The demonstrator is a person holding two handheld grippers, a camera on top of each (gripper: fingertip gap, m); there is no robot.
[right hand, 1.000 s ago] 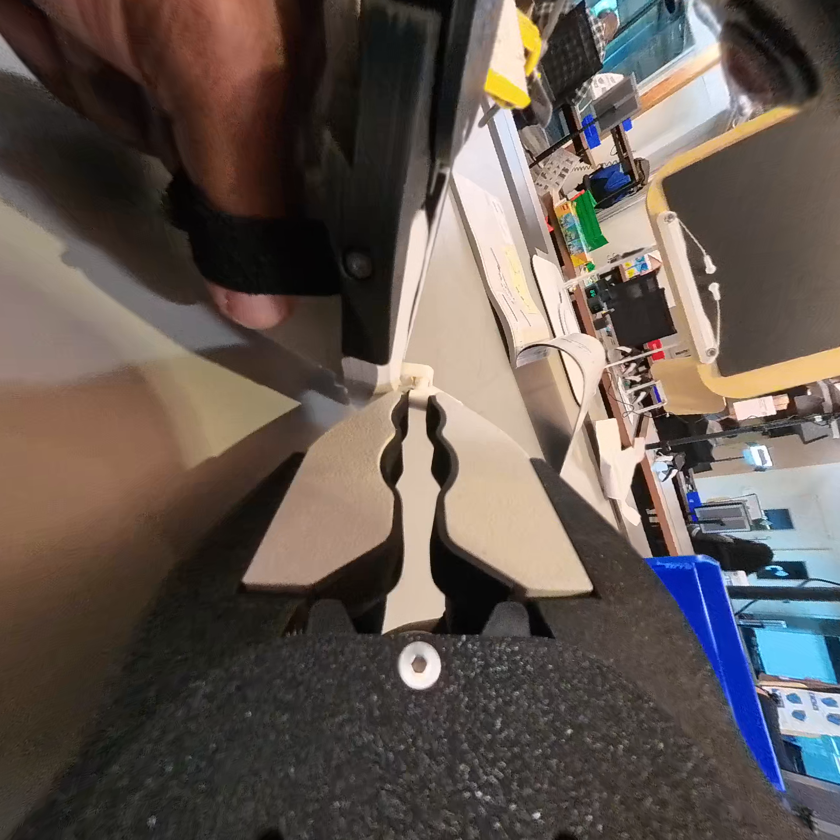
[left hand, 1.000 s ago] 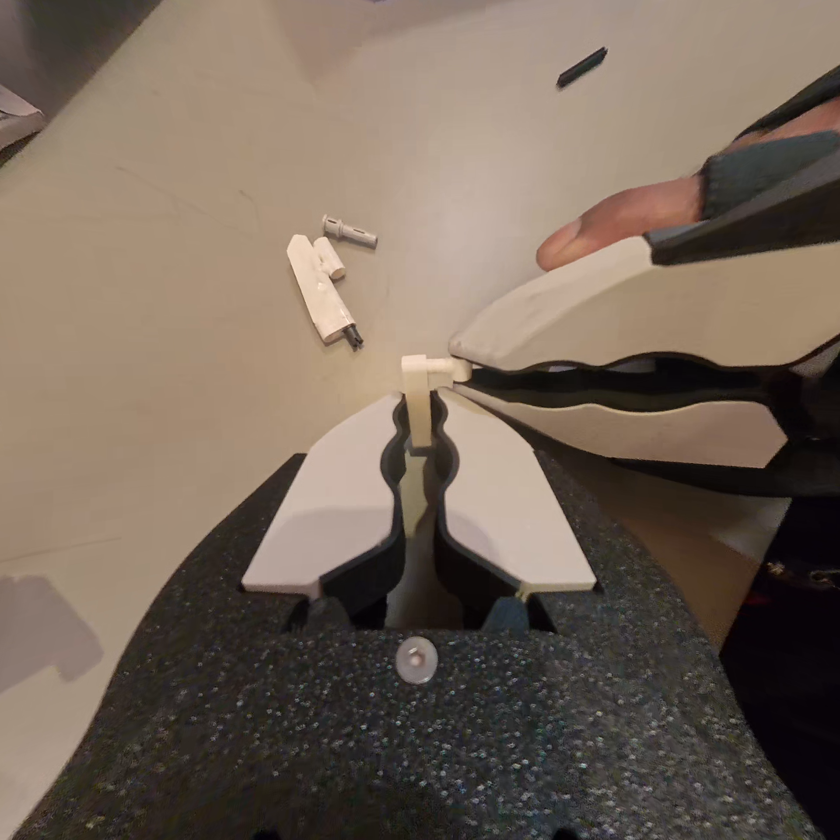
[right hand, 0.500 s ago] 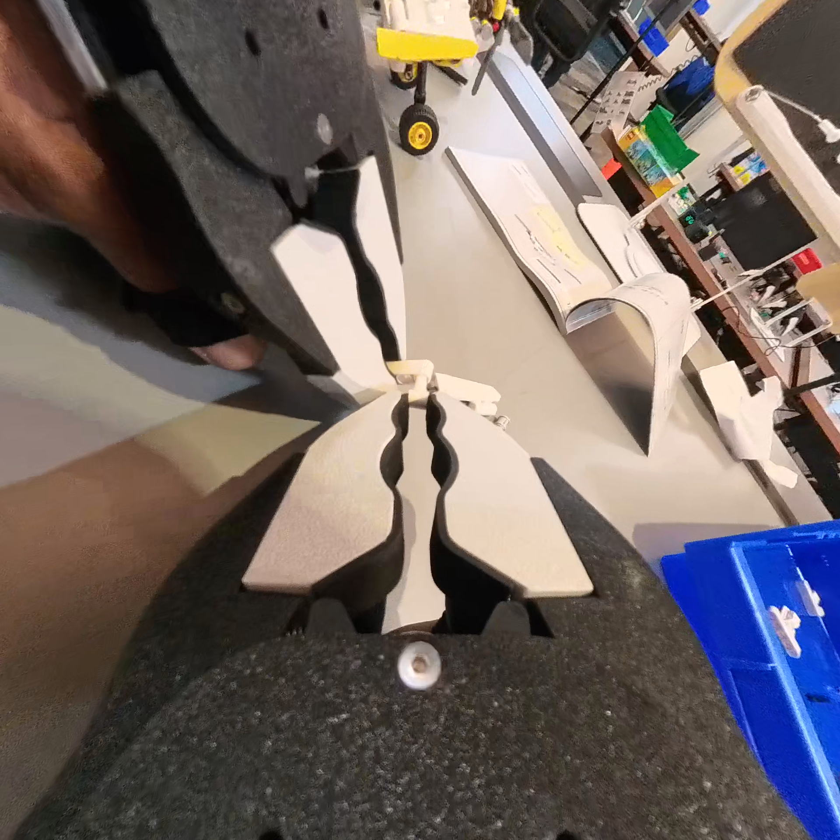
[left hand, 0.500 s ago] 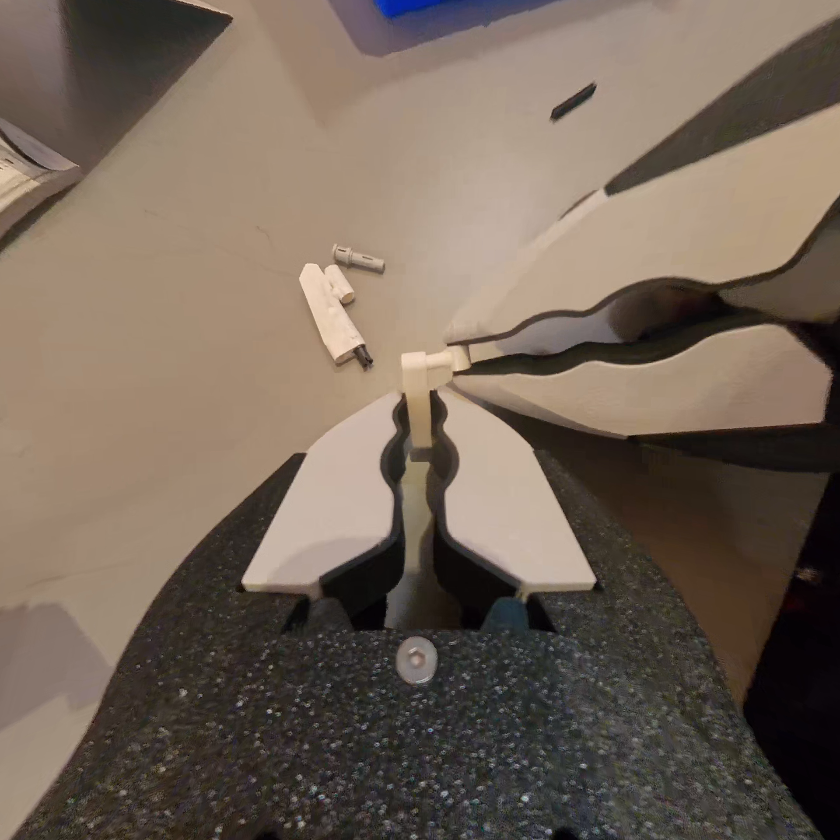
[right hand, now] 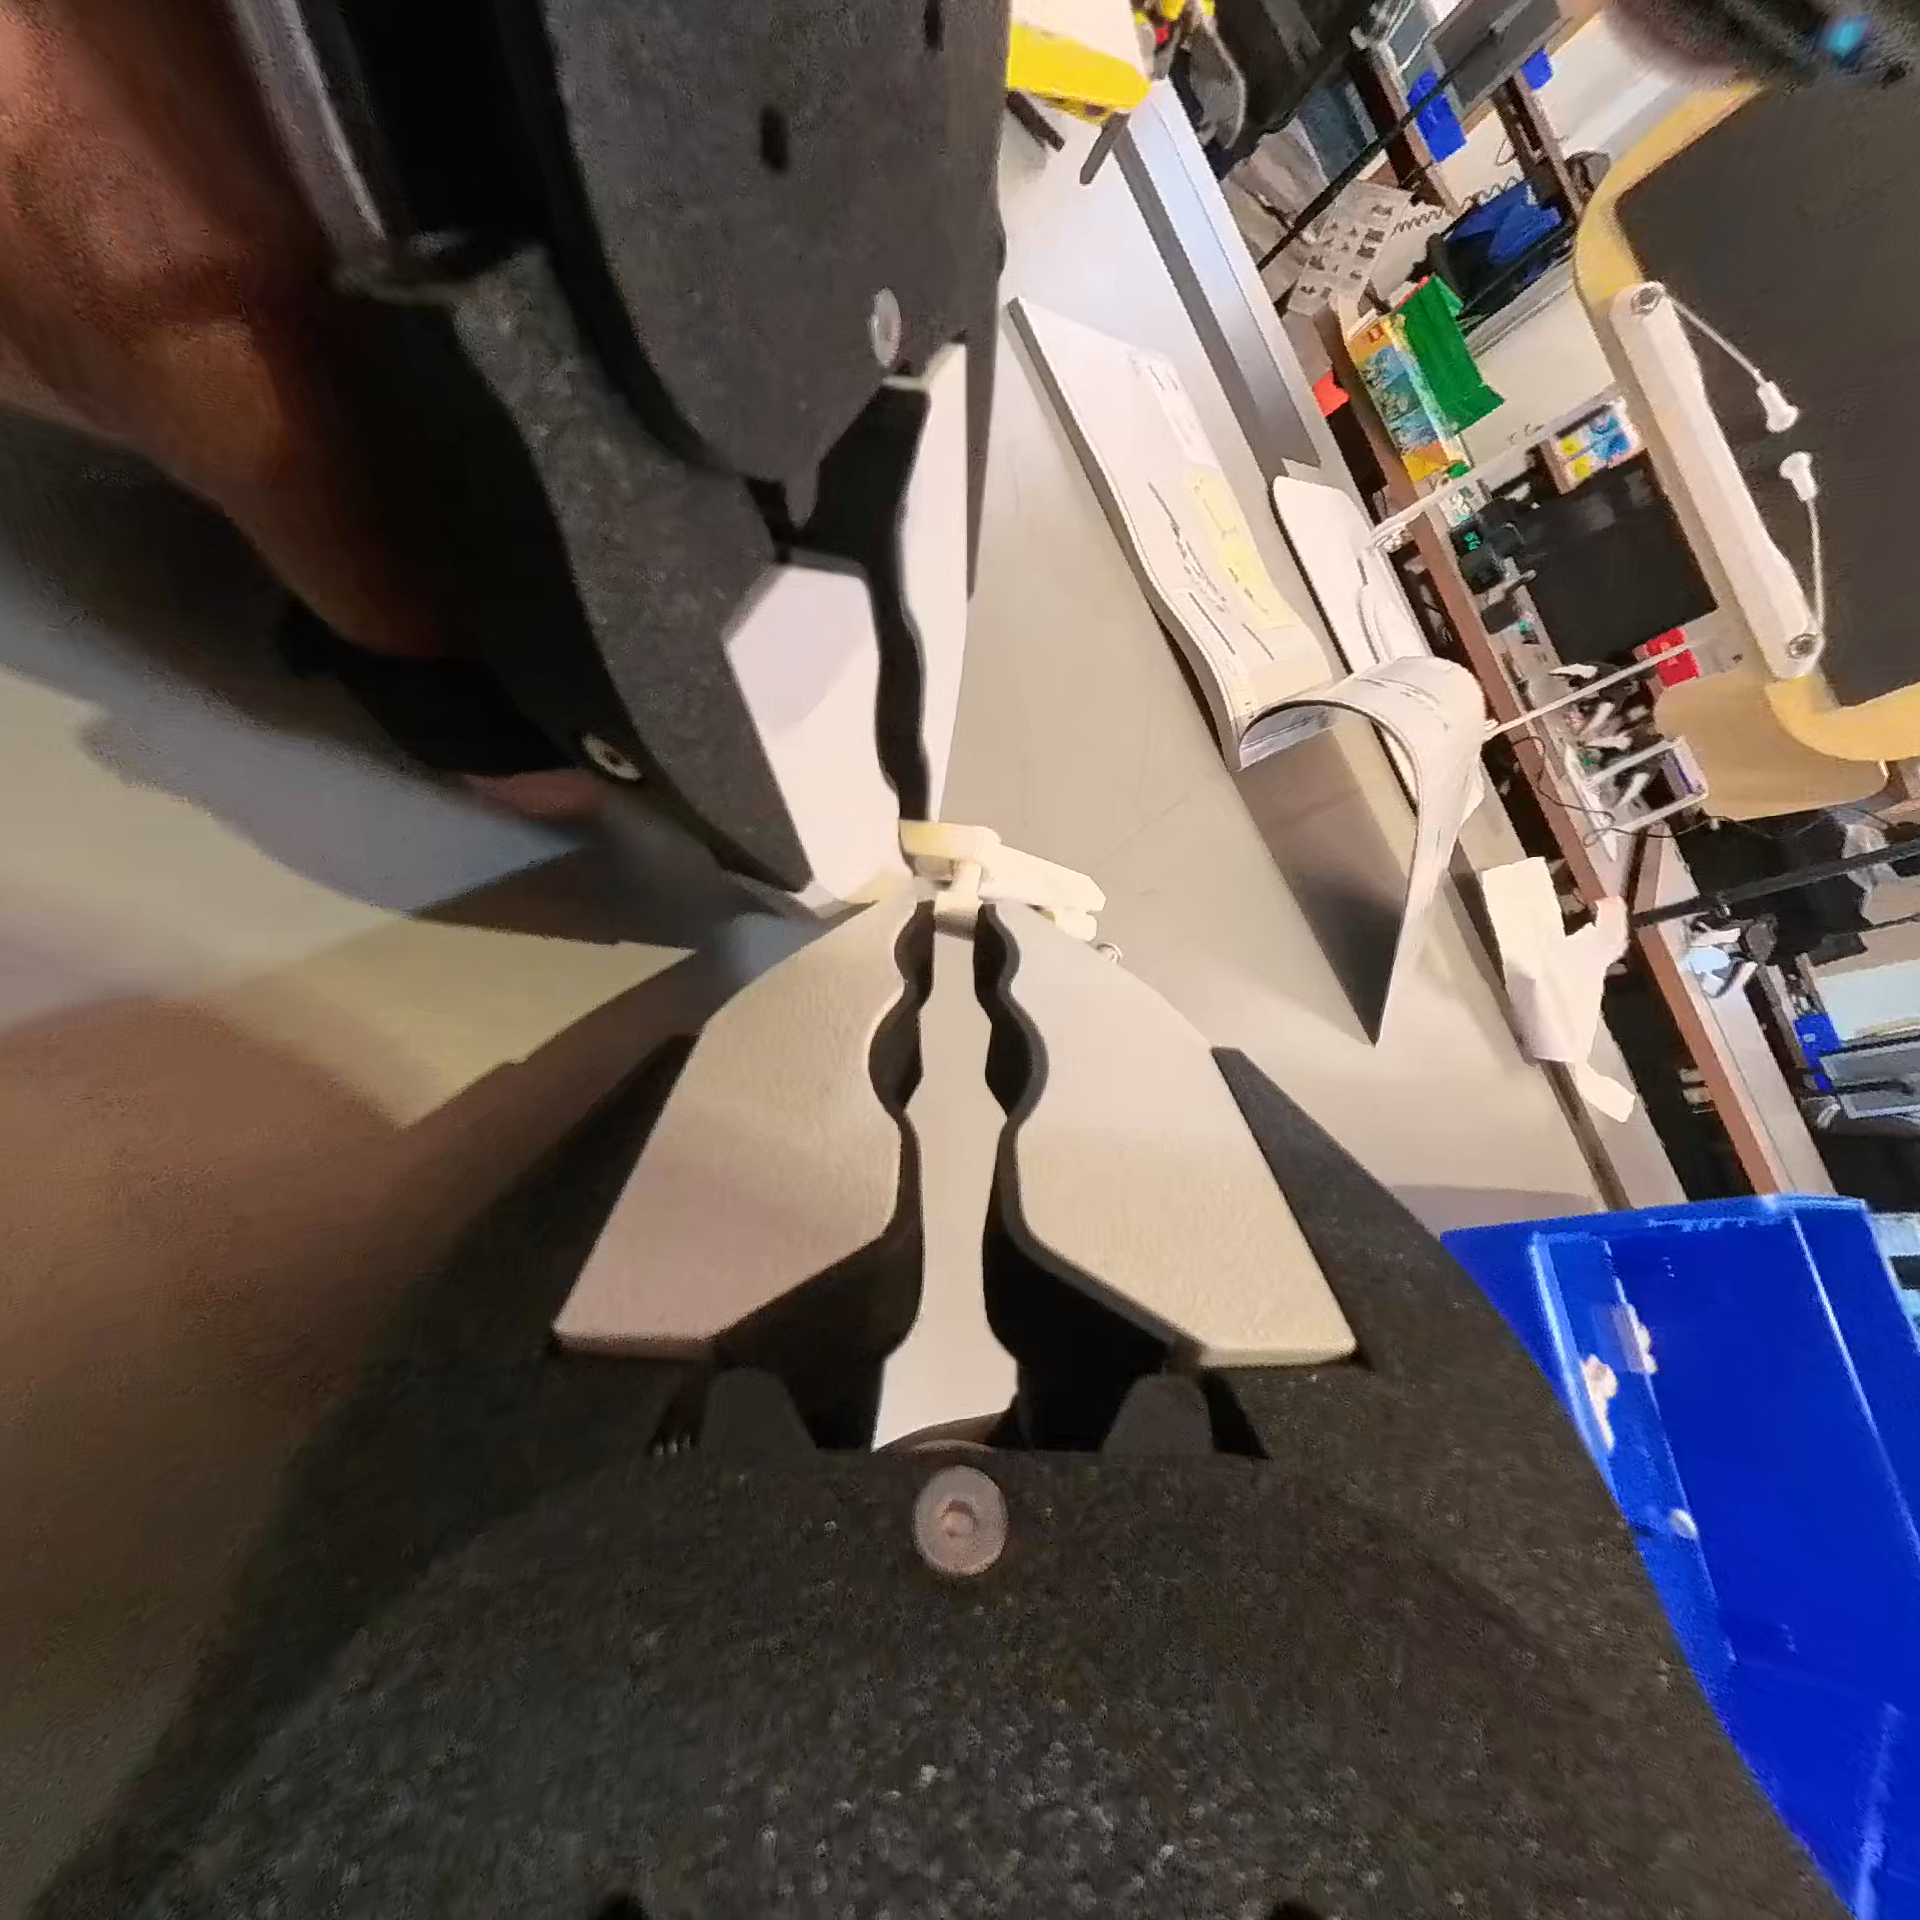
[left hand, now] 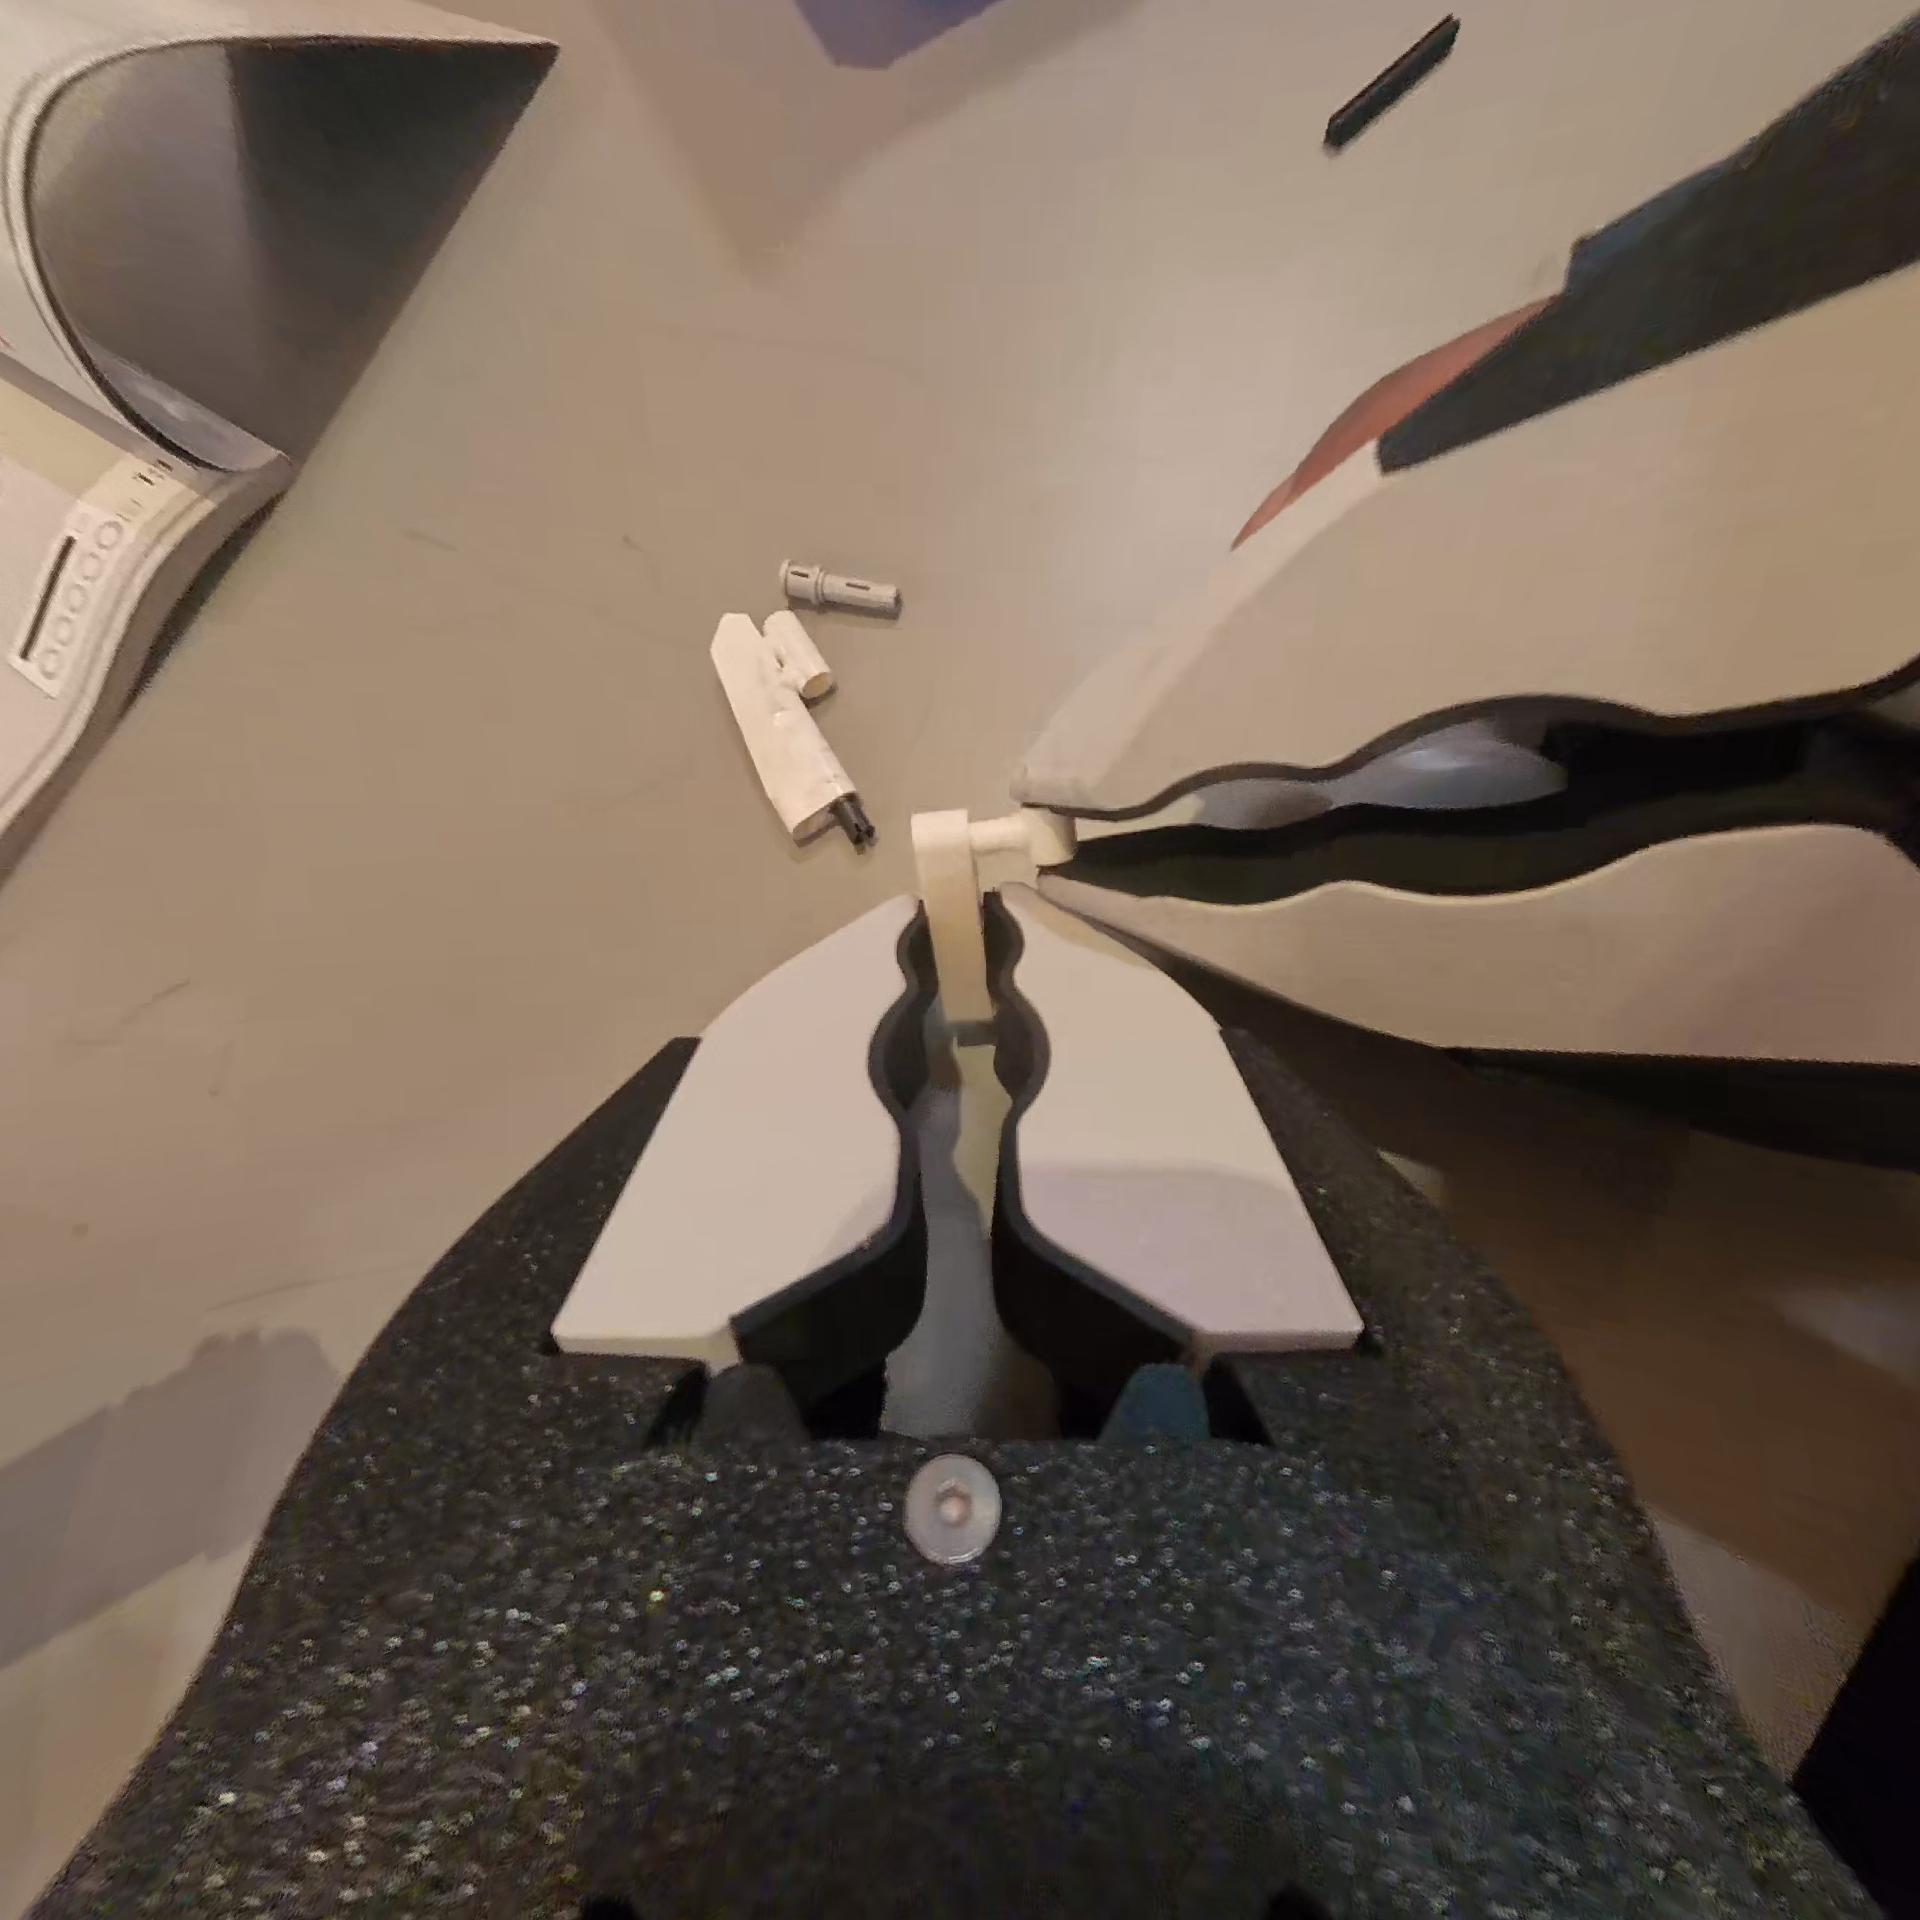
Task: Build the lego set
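Observation:
My left gripper (left hand: 958,914) is shut on a thin cream beam (left hand: 951,914) that stands upright between its pads, above the grey table (left hand: 416,935). My right gripper (right hand: 954,920) is shut on a short cream pin (right hand: 958,896). In the left wrist view it comes in from the right (left hand: 1044,847), and the pin (left hand: 1003,836) sits in the beam's top end. In the right wrist view the left gripper (right hand: 914,821) reaches down from the upper left, with the beam (right hand: 940,836) at its tips.
On the table lie a white beam assembly with a black pin (left hand: 779,727), a grey pin (left hand: 840,590) and a black axle (left hand: 1387,83). An open booklet (left hand: 104,416) (right hand: 1195,540) lies nearby. A blue bin (right hand: 1714,1455) stands at the right, and a yellow toy piece (right hand: 1070,62) lies far back. Both grippers' tips are close together, under 4 cm apart.
Both grippers have turned and shifted together with beam and pin still joined. The booklet has come into the left view. Both grasps are unchanged.

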